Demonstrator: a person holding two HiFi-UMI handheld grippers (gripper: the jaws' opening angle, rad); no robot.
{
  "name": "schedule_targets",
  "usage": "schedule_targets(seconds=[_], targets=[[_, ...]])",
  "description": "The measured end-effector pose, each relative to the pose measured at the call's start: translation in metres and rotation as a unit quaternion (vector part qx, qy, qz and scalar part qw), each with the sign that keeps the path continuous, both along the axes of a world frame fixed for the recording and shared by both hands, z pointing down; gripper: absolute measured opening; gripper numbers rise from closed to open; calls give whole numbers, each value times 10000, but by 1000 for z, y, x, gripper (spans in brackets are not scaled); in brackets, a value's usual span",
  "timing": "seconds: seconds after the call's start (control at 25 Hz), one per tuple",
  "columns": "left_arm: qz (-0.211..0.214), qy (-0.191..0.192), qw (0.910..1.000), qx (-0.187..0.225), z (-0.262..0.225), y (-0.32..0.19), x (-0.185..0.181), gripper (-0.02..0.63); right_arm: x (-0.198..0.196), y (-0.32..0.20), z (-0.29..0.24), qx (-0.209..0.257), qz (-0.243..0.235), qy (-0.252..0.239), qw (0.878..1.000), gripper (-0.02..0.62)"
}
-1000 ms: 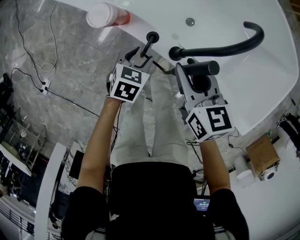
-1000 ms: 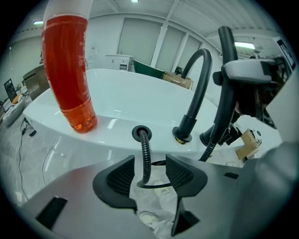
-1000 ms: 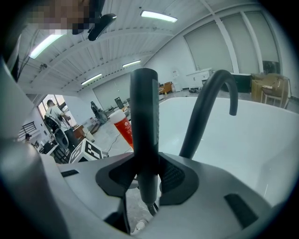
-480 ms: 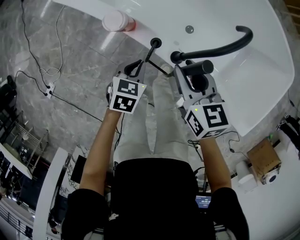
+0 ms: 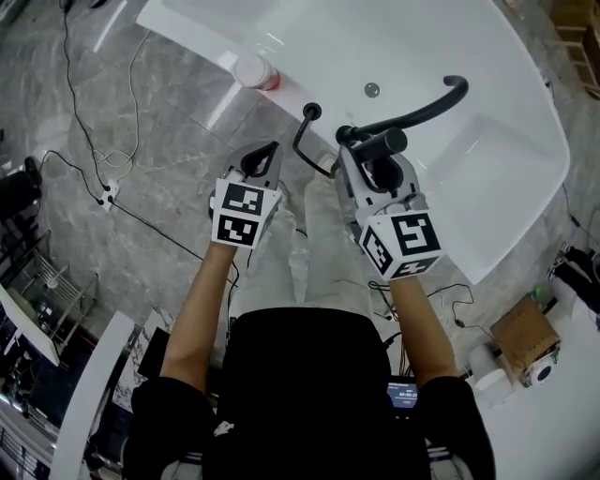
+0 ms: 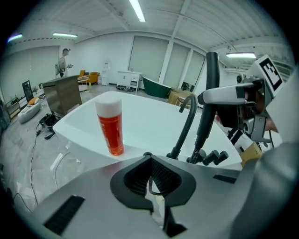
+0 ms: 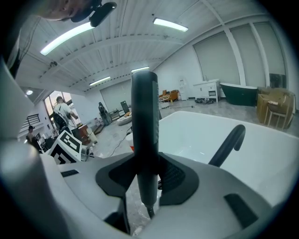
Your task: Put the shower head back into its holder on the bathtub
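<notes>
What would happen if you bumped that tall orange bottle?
The bottle would probably tip over easily: it is tall and narrow, and it stands upright on the tub's rim. It is round, so once down it would likely roll, maybe off the edge. Its smooth sides look a bit slippery to grab.

Bright ceiling strip lights (image 6: 137,10), glare on bathtub (image 5: 281,42) (glossy white), fisheye-darkened corners
</notes>
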State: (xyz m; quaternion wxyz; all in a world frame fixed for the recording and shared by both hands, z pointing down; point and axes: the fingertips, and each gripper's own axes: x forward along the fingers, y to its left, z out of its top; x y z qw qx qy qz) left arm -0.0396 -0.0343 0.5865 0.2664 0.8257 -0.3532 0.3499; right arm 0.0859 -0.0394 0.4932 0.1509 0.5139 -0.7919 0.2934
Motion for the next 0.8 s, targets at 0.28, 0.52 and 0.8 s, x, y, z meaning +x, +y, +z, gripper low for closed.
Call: schedule_targets(seconds=[0.28,0.52,0.8], targets=[[-109,277,9987,410,-66,-15,2,14,-9,-9,-48,268,-206,123,9994,143],[-204,500,9953,798,-121,-27,-1,12,-15,-18,-92,578,-282,222,9977,143],[-302,663,9903,1187,-175,-33,-7,14,-19,-32,-148,1049,-305,269,9936,143]])
